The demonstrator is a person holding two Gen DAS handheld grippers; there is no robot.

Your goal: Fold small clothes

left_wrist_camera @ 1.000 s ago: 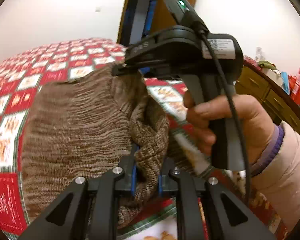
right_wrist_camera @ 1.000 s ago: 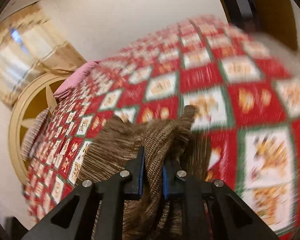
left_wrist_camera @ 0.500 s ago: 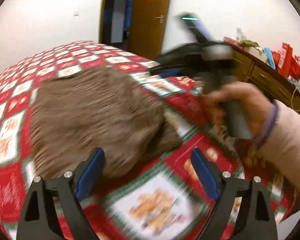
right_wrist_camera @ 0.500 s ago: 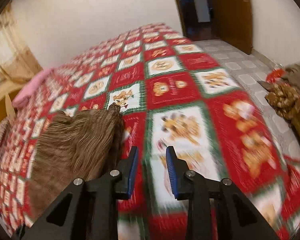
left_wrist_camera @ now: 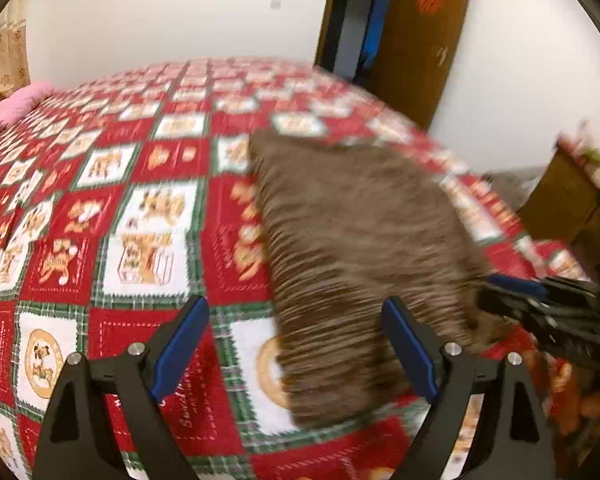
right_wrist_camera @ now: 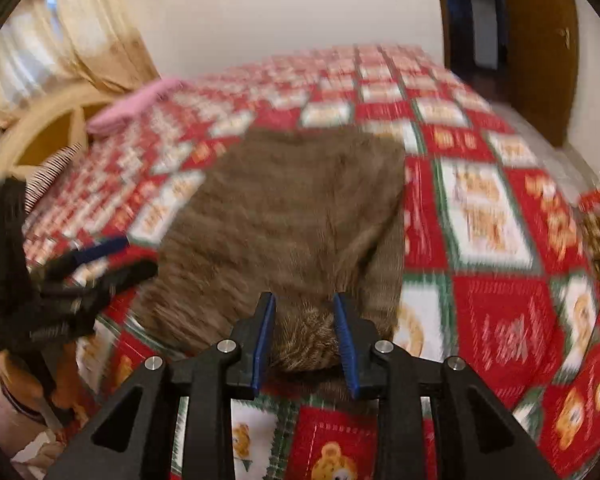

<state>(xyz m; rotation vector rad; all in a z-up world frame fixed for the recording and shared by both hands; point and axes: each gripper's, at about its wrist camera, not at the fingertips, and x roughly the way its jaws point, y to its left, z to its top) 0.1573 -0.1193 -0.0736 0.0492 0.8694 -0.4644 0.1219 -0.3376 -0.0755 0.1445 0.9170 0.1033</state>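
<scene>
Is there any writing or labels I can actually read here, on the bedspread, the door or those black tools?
None can be read for certain.
Bedspread: white script on the red squares, too blurred to read.
Door: a red sign, too blurred to read.
Left gripper: pale lettering on its black body, too blurred to read.
Brown garment: no text seen.

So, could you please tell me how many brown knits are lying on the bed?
1: the brown knit lies flat on the quilt by the near edge, between both grippers. Any others would be out of view.
</scene>
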